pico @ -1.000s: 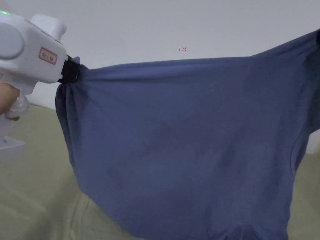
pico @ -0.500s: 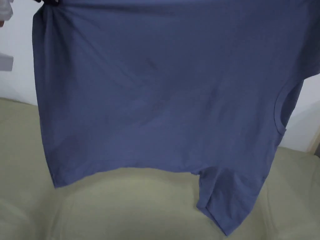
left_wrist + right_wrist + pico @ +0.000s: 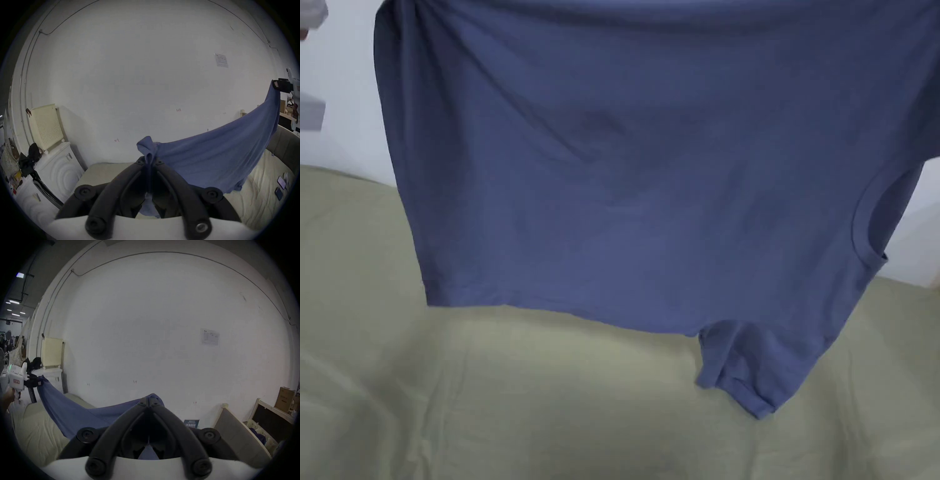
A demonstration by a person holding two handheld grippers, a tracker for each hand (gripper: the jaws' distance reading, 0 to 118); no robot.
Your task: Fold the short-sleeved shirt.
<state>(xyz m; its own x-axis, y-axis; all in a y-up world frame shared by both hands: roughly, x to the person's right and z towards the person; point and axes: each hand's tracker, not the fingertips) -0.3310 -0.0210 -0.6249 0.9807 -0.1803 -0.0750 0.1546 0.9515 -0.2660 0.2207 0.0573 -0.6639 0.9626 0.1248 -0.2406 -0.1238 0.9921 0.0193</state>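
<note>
Since half a second ago the hanging blue shirt (image 3: pixel 650 187) has drawn upward in the head view: its lower hem now ends higher over the bed, and the dangling sleeve (image 3: pixel 747 369) has gathered shorter, its tip clear of the covers.

The left gripper (image 3: pixel 150 160) is clenched on a bunched corner of the shirt (image 3: pixel 211 160), both black jaws pressed together with a tuft of blue cloth sticking up past the tips. The right gripper (image 3: pixel 148 400) is likewise clamped on the opposite corner of the shirt (image 3: pixel 73 415), jaws closed with fabric poking out above and showing again below them.

From each grip the cloth runs away as a sagging span to the other tool. In the left gripper view the right gripper (image 3: pixel 280 86) holds the far corner high at the picture's right edge; in the right gripper view the left gripper (image 3: pixel 34 382) pinches its corner at the left, a hand (image 3: pixel 7 400) on its white handle.

The shirt hangs in the air, spread wide between the two grips, its body in front of a white wall (image 3: pixel 146 321) (a sheet of paper (image 3: pixel 210 337) is stuck on it). Below lies the bed (image 3: pixel 550 406) with its pale greenish, wrinkled cover, the shirt not touching it. Two phones (image 3: pixel 280 188) lie on the bedding at the right of the left gripper view.
</note>
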